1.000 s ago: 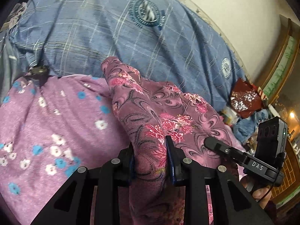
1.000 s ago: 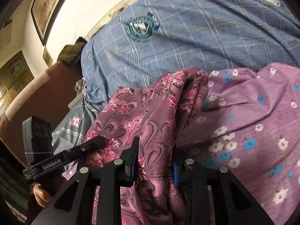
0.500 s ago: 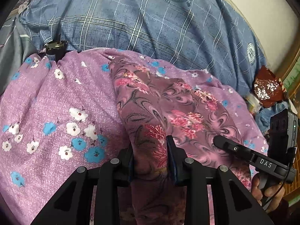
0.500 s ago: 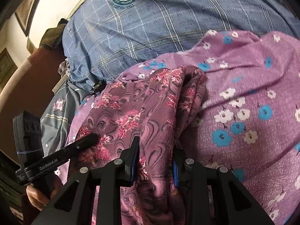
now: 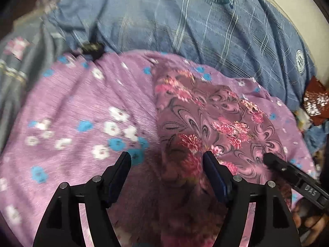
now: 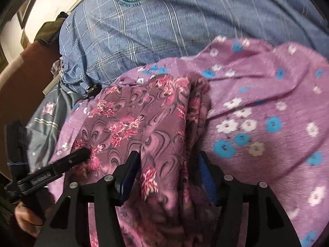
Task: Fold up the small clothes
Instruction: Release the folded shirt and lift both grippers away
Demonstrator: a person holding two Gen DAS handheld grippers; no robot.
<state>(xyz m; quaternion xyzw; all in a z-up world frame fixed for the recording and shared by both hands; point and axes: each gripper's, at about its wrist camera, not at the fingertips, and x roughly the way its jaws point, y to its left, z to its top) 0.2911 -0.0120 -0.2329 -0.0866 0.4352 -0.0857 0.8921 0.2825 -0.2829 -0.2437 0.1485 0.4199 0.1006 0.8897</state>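
Garment (image 5: 216, 123), mauve paisley, lies folded on the purple floral cloth (image 5: 82, 113). Left gripper (image 5: 166, 160) gapes wide over its near edge; right gripper (image 6: 168, 160) stands open too, fabric bunched between its jaws.

the folded garment (image 5: 207, 123) runs off the bottom edge; the grey cloth (image 5: 24, 65) at upper left is motion-blurred.
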